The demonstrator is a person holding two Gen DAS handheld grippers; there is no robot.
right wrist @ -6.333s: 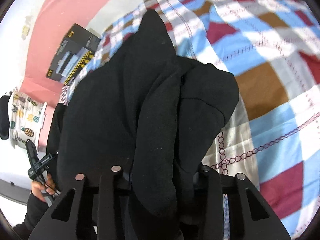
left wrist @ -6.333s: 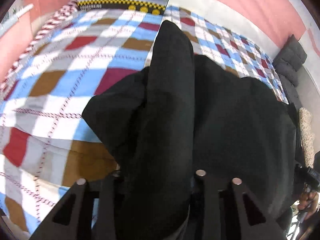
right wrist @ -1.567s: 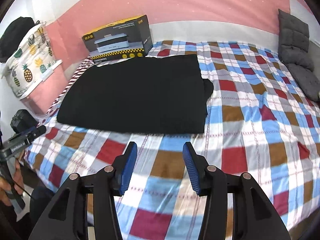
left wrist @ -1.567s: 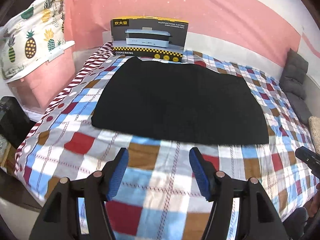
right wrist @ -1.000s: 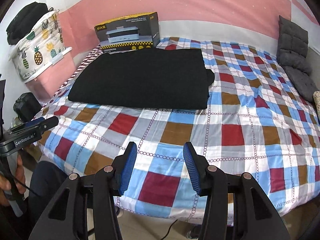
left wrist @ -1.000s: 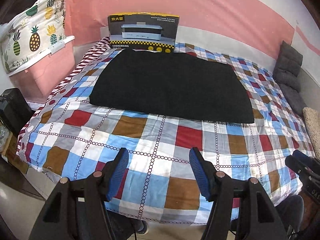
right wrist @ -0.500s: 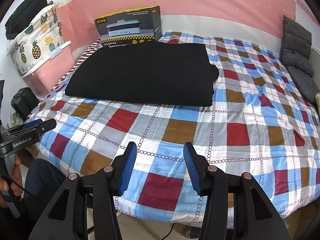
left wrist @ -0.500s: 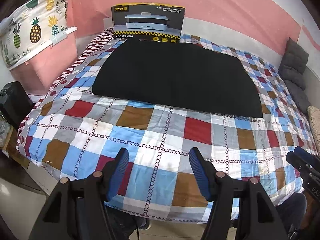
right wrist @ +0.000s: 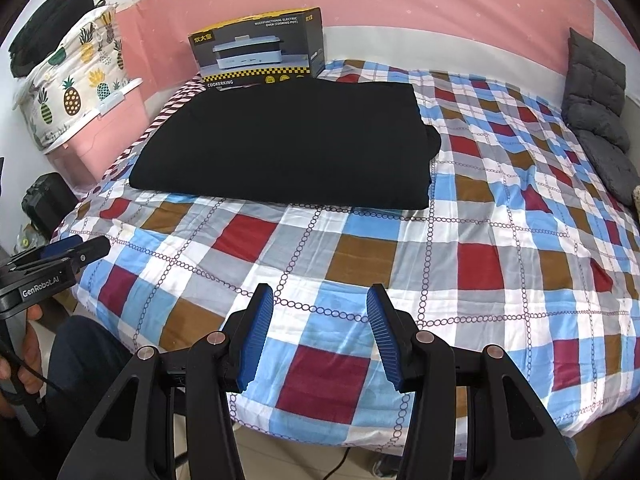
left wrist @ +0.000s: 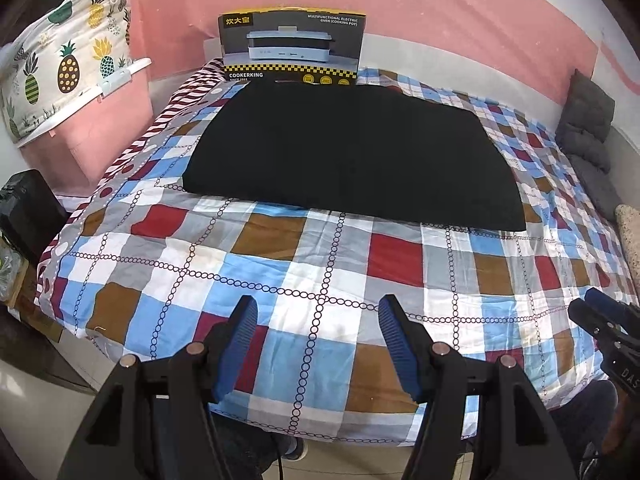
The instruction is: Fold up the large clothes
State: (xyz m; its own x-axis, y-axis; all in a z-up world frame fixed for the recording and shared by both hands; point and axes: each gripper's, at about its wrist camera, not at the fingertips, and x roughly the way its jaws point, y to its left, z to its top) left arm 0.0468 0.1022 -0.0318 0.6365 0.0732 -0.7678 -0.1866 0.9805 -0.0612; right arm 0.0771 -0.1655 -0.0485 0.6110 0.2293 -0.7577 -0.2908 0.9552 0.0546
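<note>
A large black garment [left wrist: 352, 156] lies folded flat as a wide rectangle on the far half of the checked bed; it also shows in the right wrist view [right wrist: 288, 144]. My left gripper [left wrist: 316, 308] is open and empty, held over the bed's near edge, well short of the garment. My right gripper [right wrist: 320, 296] is open and empty, also over the near edge. The right gripper shows at the right edge of the left wrist view [left wrist: 600, 316], and the left gripper at the left edge of the right wrist view [right wrist: 76, 252].
A cooker box [left wrist: 292, 48] stands against the pink wall behind the garment. A pineapple-print bag [left wrist: 60, 68] sits on a pink cabinet at left. Grey cushions [right wrist: 596, 92] lie at the bed's far right. A black bag [left wrist: 28, 212] stands on the floor at left.
Earlier both grippers were shut on the black garment; now it lies folded on the bed and both are open. Over the last second both views have shifted only slightly.
</note>
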